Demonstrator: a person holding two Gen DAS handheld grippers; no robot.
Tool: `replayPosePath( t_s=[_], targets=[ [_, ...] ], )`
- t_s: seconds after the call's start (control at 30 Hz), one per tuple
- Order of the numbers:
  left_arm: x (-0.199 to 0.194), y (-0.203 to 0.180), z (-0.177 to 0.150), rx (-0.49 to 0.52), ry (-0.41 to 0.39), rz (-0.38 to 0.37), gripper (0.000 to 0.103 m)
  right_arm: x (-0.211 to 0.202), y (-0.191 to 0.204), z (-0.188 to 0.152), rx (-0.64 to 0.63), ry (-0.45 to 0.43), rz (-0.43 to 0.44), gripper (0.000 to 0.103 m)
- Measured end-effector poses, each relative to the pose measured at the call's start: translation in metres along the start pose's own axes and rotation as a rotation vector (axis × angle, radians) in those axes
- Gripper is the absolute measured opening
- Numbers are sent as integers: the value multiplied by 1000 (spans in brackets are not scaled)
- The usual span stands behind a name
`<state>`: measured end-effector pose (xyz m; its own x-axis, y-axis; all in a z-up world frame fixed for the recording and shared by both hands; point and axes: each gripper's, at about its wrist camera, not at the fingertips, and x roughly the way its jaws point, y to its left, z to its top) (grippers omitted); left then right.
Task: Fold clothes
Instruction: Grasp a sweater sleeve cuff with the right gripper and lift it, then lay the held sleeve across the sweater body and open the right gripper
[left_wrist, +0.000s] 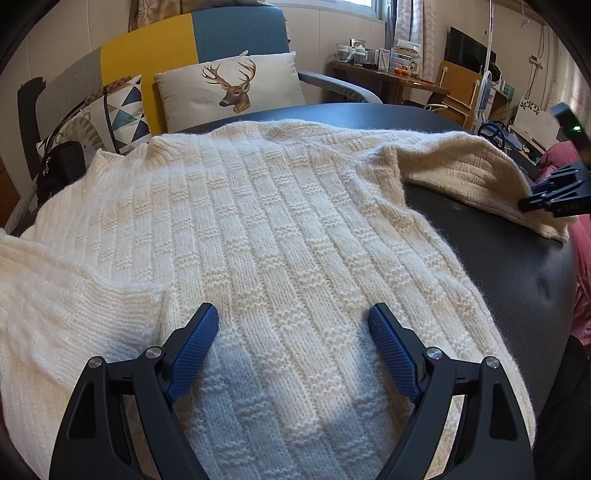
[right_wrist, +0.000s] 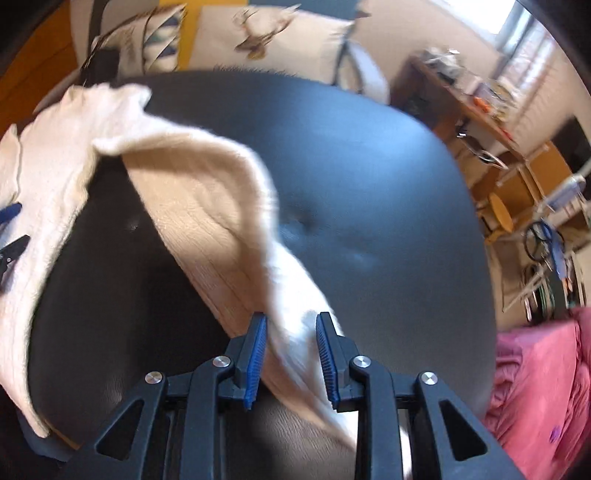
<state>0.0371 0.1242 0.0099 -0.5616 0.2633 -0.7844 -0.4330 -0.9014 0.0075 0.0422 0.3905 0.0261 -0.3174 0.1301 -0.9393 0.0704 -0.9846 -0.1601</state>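
only the right wrist view shows right gripper (right_wrist: 290, 332) fingers seemingly pinching the sweater (right_wrist: 207, 206) sleeve; left gripper (left_wrist: 293, 321) spread.

1. I'm in a home, living-room type space.
2. Sofa (left_wrist: 192, 44) with deer cushion (left_wrist: 231, 90) and triangle-print cushion (left_wrist: 122, 110).
3. Cluttered wooden side table (left_wrist: 388, 75), curtained window (left_wrist: 384, 7), TV (left_wrist: 467, 50).

Beyond your black cushioned surface (left_wrist: 498, 251) you have a deer-print pillow (left_wrist: 229, 92) beside a triangle-patterned pillow (left_wrist: 122, 110), a black handbag (left_wrist: 61, 170), a cluttered wooden desk (left_wrist: 388, 75), and pink fabric (right_wrist: 539, 373).
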Motion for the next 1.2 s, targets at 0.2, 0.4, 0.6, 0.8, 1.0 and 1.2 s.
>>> replayPosePath(
  t_s=[0.2, 0.4, 0.6, 0.8, 1.0, 1.2],
  targets=[
    [1, 0, 1, -2, 0, -1, 86, 12, -2, 14, 32, 12, -32, 22],
    [1, 0, 1, -5, 0, -2, 86, -9, -5, 27, -45, -82, -261, 5],
    [2, -1, 2, -7, 0, -3, 86, -69, 7, 68, -175, -408, -575, 5],
    [2, -1, 2, -7, -1, -3, 86, -11, 14, 18, -336, -257, -552, 6],
    [2, -1, 2, -6, -1, -2, 86, 16, 0, -34, -177, -98, -393, 23],
    [2, -1, 2, -4, -1, 1, 86, -28, -15, -41, 95, -228, -165, 23]
  ],
)
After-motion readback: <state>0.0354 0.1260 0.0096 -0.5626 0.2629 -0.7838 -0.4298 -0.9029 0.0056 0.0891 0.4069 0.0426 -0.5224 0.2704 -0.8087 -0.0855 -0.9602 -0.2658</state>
